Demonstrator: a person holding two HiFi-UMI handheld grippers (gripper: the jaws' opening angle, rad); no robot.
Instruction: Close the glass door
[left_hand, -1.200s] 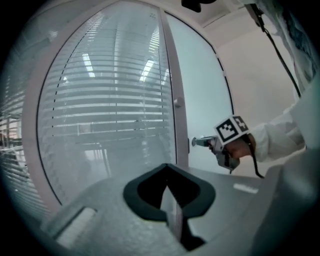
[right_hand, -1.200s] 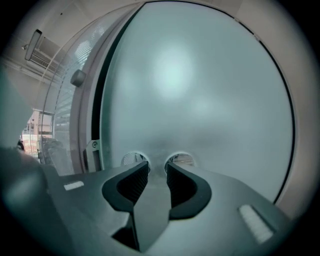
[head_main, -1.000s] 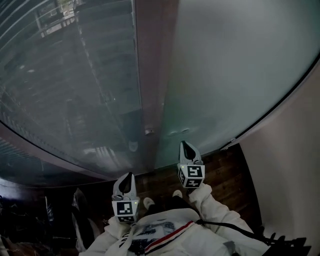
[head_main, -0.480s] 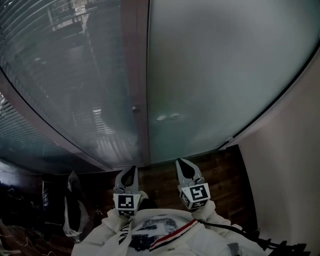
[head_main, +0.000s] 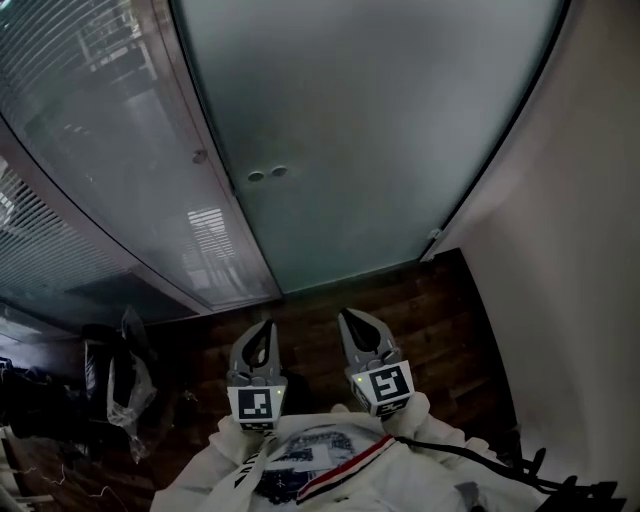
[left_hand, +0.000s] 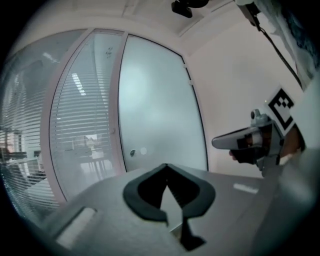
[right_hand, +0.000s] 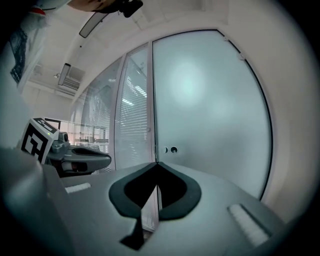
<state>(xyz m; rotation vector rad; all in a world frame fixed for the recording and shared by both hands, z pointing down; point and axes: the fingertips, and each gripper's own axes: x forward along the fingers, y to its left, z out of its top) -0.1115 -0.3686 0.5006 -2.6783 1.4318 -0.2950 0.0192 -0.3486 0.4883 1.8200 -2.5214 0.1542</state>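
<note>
Frosted glass door (head_main: 370, 130) stands upright ahead, its left edge flush against the frame post (head_main: 205, 180), with two round fittings (head_main: 267, 174) near that edge. Head view only: dark wooden floor (head_main: 400, 300) between door and person, a plastic bag (head_main: 125, 385) at left, the white wall (head_main: 570, 250) at right. Gripper views only: slatted blinds (right_hand: 135, 115) behind the adjoining glass panel. Left gripper (head_main: 262, 326) and right gripper (head_main: 350, 316) are held side by side, well apart from the door; both pairs of jaws are together, with nothing between them. Compared with the earlier frames, more floor separates the grippers from the door's foot.
</note>
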